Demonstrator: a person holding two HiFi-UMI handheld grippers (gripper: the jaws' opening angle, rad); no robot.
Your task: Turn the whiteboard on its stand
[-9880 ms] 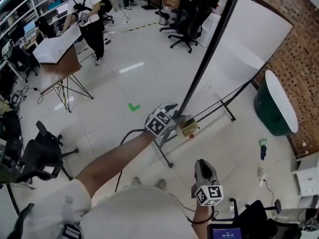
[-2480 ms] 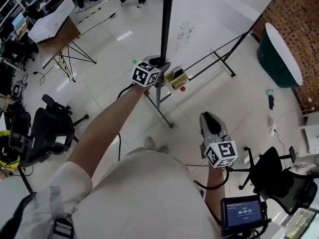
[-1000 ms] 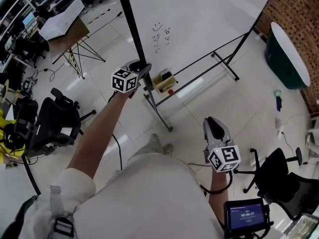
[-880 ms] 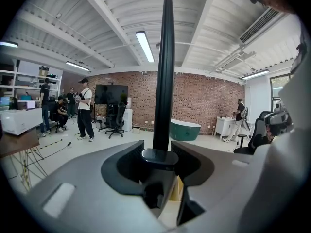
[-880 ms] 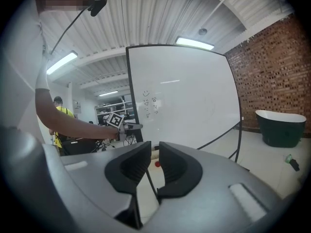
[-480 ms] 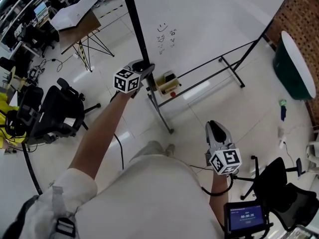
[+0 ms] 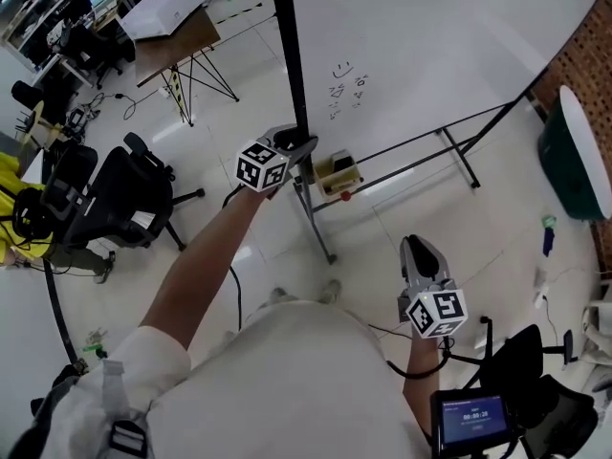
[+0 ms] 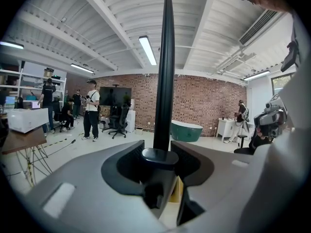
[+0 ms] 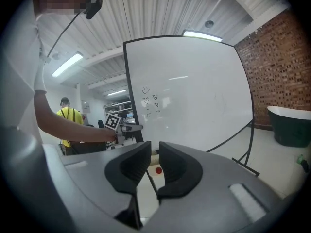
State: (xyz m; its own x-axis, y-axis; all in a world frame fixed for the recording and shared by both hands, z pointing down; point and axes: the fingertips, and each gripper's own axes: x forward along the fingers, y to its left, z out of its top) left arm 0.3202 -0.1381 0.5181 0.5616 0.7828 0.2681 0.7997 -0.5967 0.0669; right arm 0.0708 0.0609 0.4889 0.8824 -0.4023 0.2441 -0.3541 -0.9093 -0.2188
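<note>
The whiteboard (image 7: pixel 430 36) stands on the floor in front of the person, its written face toward them and its right end reaching toward the brick wall. The left gripper (image 7: pixel 292 151) is clamped on the black post (image 7: pixel 295 75) at the board's left edge, low down, just above where the stand (image 7: pixel 316 220) splays into its foot. In the left gripper view the post (image 8: pixel 164 81) rises straight up between the jaws, pads pressed on both sides about half open. The right gripper (image 7: pixel 421 256) hangs back near the person's body, well apart from the board; its jaws show only a thin slit and grip nothing.

The board looks stiff and broad on a thin tube frame, so it should swing as one piece but with a lot of leverage, and it is probably top-heavy. The post is the sensible hold; its smooth round tube may twist in the pads (whether the feet have castors I cannot tell).

A small yellowish box (image 7: pixel 337 172) sits on the low rail just right of the post, with something dark on it that I cannot identify. A green tub (image 7: pixel 574 161) stands by the wall; its contents are hidden.
</note>
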